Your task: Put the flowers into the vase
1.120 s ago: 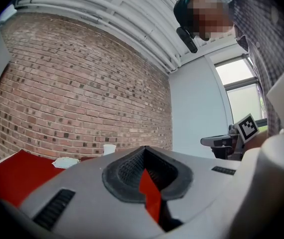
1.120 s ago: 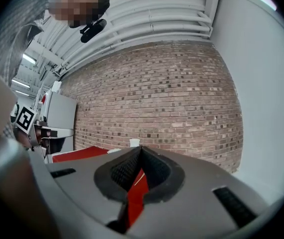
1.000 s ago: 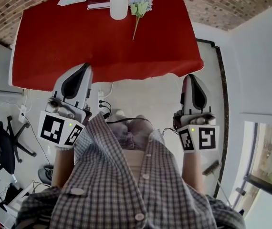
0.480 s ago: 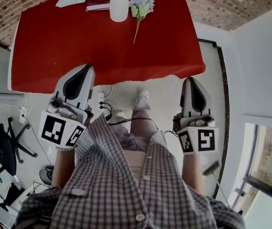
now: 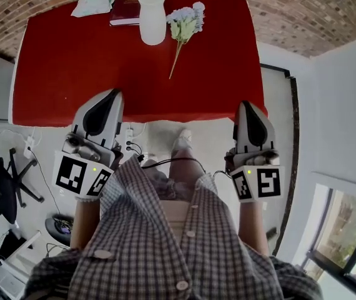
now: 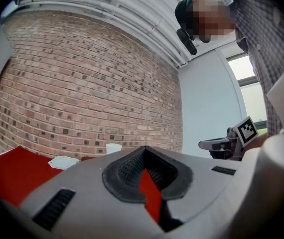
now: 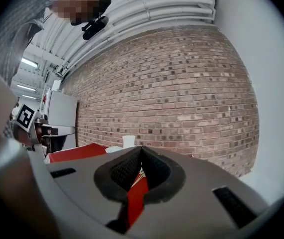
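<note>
One bunch of pale flowers (image 5: 184,20) lies flat on the red table (image 5: 72,74), stem pointing toward the near edge. It is just beside the one white vase (image 5: 152,15), which stands upright. On the vase's far side lie one dark red book (image 5: 125,8), its cover print too small to read, and one white packet (image 5: 92,4). Two grippers hover at the table's near edge, well apart from the flowers. Both the left gripper (image 5: 109,95) and the right gripper (image 5: 248,107) have their jaws pressed together, holding nothing.
</note>
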Demonstrator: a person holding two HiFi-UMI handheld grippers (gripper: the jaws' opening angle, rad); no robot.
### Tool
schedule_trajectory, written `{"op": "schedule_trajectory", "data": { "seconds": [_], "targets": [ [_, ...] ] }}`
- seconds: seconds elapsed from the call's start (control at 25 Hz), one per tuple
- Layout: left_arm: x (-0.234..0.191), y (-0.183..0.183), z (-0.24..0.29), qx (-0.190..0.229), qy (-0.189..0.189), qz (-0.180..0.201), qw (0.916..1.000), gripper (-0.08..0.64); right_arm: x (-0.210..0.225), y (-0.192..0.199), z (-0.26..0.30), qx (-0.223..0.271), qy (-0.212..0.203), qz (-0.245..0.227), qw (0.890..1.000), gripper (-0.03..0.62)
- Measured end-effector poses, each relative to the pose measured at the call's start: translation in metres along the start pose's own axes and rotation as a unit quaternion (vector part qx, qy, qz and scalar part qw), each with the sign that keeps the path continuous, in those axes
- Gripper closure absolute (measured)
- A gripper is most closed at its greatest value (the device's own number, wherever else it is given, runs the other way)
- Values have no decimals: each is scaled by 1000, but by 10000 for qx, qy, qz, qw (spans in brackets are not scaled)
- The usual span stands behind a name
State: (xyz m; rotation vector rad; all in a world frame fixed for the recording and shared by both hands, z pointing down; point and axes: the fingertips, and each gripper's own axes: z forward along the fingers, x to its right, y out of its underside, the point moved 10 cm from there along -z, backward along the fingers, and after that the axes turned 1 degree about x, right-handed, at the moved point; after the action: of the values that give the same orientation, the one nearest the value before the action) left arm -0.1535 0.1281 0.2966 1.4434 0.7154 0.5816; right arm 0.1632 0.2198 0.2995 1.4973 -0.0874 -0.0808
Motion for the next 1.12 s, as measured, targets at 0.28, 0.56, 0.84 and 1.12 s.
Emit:
{"op": "schedule_trajectory", "data": {
  "seconds": [0.28, 0.56, 0.84, 1.12],
  "targets": [
    [3, 4, 50, 37, -425, -81, 9991, 555, 49, -4, 52, -152, -468, -53, 9988, 586],
    [17, 3, 98, 37, -689, -118, 9975, 555, 94, -5, 81, -442, -808, -76, 9957, 586],
    [30, 5, 120, -233, -629, 35, 9977, 555, 116, 6, 99, -584, -1021, 29, 9931, 586],
    [12, 4, 139, -243, -482, 25, 9985, 555, 111, 7, 111, -628, -956, 65, 9934, 586]
  ]
}}
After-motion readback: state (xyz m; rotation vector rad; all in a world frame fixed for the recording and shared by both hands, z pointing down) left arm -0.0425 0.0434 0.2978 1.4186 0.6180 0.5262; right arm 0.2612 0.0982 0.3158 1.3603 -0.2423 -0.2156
